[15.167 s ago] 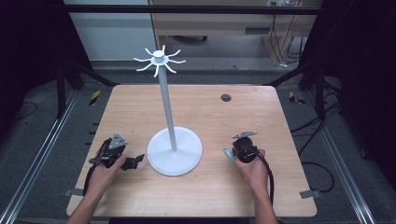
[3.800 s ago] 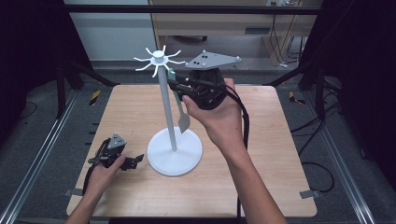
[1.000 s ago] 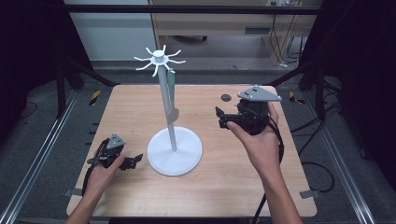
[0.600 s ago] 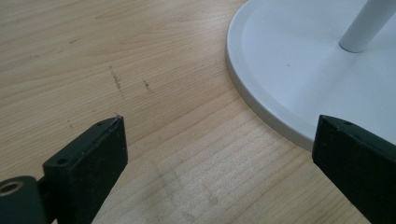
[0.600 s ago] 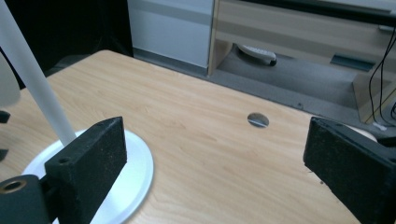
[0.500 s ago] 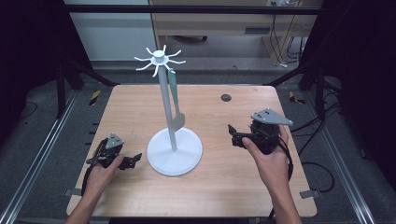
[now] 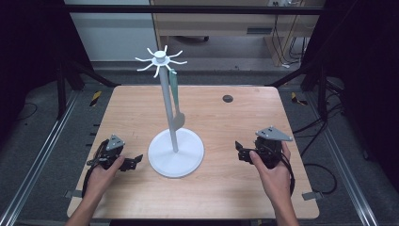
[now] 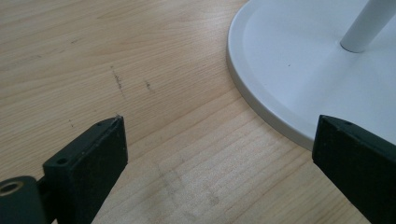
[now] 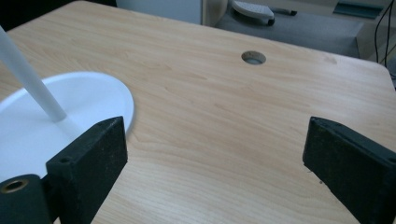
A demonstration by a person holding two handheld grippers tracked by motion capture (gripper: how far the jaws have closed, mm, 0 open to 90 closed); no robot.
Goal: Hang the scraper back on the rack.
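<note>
A white stand point(image 7: 165, 106) with a round base point(image 7: 176, 152) and hooked arms at its top rises from the middle of the table. A green spoon-shaped utensil point(image 7: 176, 104) hangs from one of its arms beside the pole. My left gripper point(image 7: 133, 162) rests on the table left of the base, open and empty; its own view has the base rim point(image 8: 261, 100) just ahead. My right gripper point(image 7: 241, 151) sits low at the right of the base, open and empty, with the base point(image 9: 56, 126) at the left of its view.
The wooden table point(image 7: 226, 188) has a small round cable hole point(image 7: 227, 98) at the back right, which my right gripper view has as the hole point(image 9: 253, 57). Dark frame rails and cables run along both sides of the table.
My right gripper hung the green utensil on the stand, let go, and has come down and back to the table at the right. The left gripper stayed put.
</note>
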